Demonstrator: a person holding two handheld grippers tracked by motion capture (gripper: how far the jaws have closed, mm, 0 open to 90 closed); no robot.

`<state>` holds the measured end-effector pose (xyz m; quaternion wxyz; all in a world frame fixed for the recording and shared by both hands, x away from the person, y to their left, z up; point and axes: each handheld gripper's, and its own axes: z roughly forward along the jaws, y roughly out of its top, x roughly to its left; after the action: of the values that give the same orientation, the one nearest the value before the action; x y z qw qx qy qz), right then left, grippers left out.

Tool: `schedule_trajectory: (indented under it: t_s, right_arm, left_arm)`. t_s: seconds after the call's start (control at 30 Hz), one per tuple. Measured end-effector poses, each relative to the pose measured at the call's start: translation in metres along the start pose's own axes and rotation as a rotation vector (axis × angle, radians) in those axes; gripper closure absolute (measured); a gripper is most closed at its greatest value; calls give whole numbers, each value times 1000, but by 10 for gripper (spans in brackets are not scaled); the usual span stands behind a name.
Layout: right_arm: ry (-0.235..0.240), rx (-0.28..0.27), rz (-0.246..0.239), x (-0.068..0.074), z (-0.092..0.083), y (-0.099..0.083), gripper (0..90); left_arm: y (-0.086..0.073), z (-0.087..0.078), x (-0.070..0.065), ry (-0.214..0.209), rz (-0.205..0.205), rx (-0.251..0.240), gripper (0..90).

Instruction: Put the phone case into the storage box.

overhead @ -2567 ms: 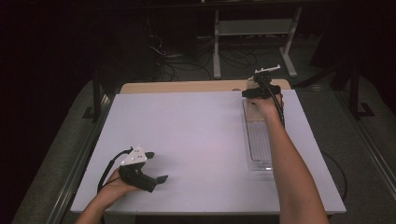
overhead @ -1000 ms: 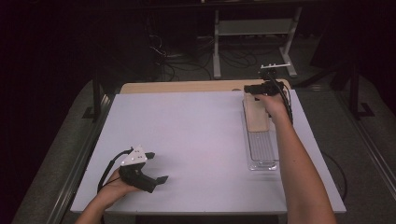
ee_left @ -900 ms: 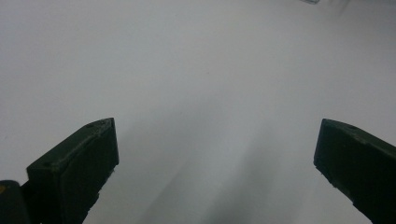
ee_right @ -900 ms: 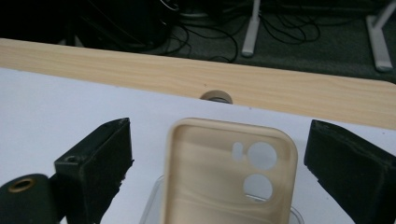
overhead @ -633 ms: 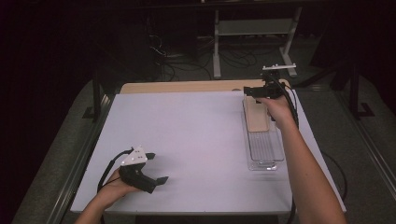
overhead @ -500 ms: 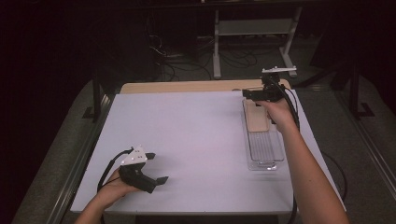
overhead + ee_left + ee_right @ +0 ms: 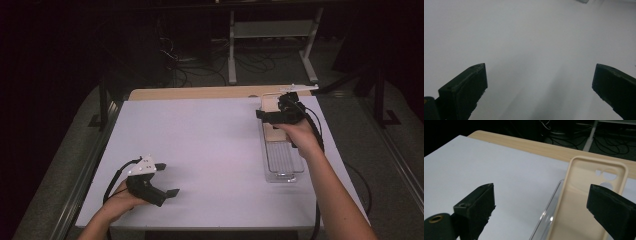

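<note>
White tabletop, dark room behind. My right gripper hangs wide open over the beige phone case, which looks propped in the clear tray, I think. Left gripper rests open, near corner.

The white tabletop lies bare and passable between both tools, with the clear tray alone obstructing its right side.

Beige phone case in clear tray
</note>
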<state>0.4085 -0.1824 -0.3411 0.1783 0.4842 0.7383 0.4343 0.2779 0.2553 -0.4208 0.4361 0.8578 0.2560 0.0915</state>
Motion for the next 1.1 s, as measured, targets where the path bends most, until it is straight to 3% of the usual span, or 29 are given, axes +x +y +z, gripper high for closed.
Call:
schedule_trajectory:
  t_s: [0.37, 0.53, 0.57, 0.6, 0.73, 0.87, 1.1]
  right_arm:
    - [99, 3, -48, 12, -18, -31, 71]
    - [126, -7, -51, 15, -28, -44, 69]
    - [136, 4, -32, 16, -31, -47, 69]
    - [137, -14, -55, 16, -32, -49, 69]
    - [162, -21, -67, 20, -40, -58, 69]
    - [190, -25, -87, 25, -46, -67, 68]
    - [216, -26, -86, 33, -52, -83, 68]
  left_arm:
    - [11, -6, 7, -10, -6, -7, 0]
    - [16, -8, 10, -13, -16, 1, 0]
    - [18, -8, 10, -15, -10, 7, 0]
    - [19, -7, 10, -16, -11, 0, 0]
    - [27, -9, 12, -21, 4, 6, 0]
    - [31, -11, 11, -29, 6, -21, 0]
    - [30, -12, 9, -34, 9, -17, 0]
